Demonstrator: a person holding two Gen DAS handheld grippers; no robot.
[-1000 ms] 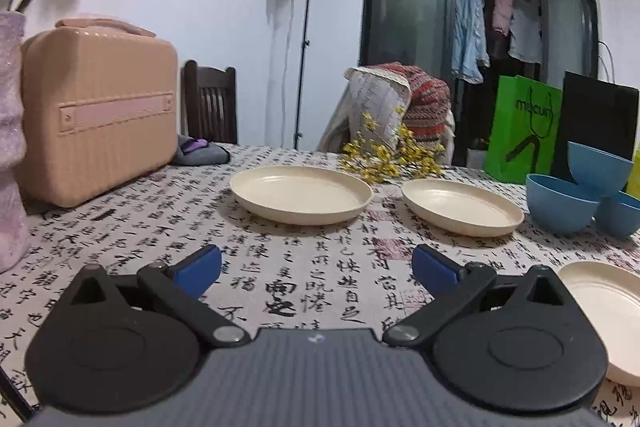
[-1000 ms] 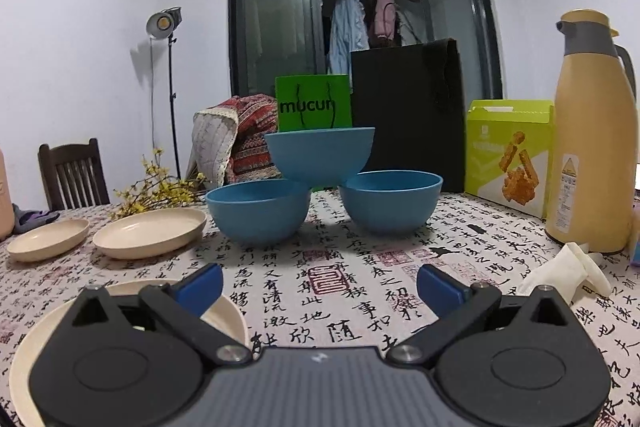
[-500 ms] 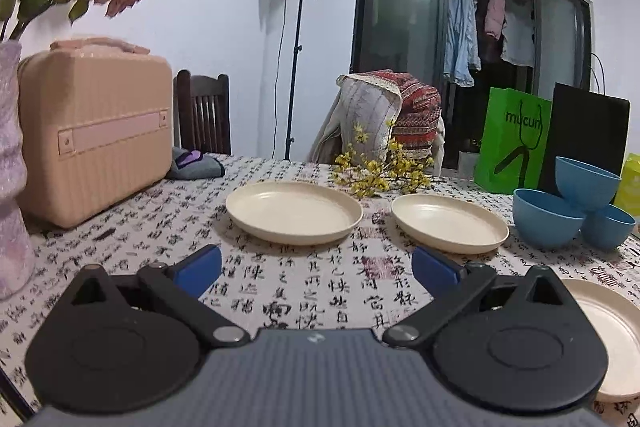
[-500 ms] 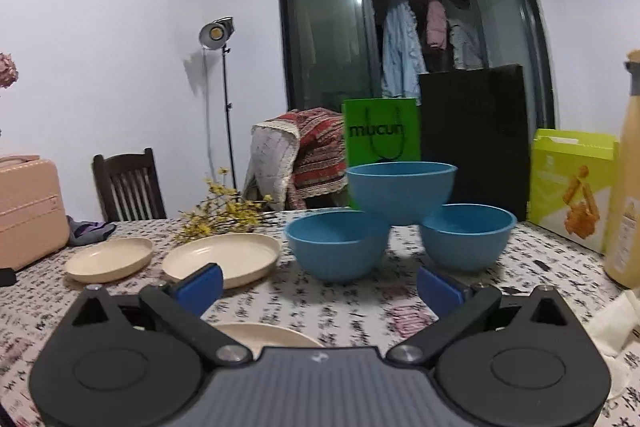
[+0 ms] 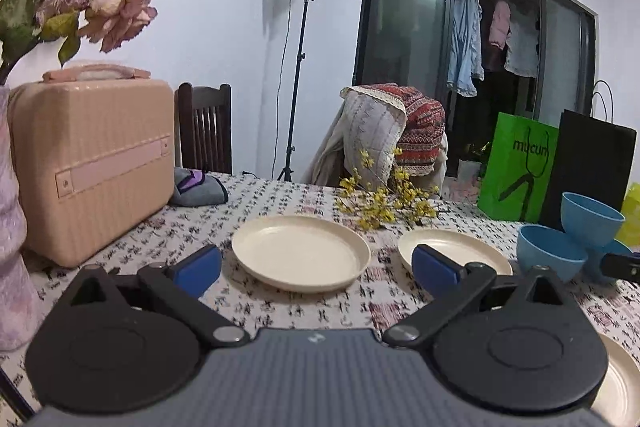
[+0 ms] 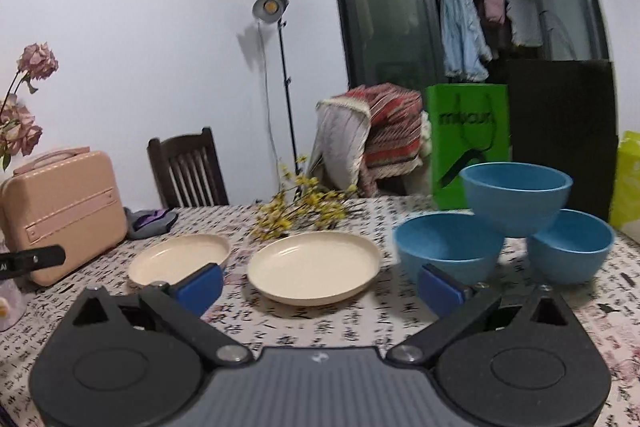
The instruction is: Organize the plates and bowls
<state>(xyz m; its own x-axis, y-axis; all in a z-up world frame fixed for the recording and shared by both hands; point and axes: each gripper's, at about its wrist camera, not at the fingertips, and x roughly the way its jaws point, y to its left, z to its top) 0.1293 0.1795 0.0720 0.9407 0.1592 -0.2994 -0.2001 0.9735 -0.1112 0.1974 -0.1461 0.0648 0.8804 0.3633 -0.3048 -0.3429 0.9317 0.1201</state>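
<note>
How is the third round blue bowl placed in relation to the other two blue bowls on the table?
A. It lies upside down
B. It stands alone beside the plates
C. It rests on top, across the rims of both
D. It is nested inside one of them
C: the upper round blue bowl sits upright, bridging the rims of the left blue bowl and the right blue bowl.

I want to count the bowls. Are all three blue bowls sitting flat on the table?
No, the top blue bowl rests on the rims of the two lower blue bowls, not on the table.
</note>
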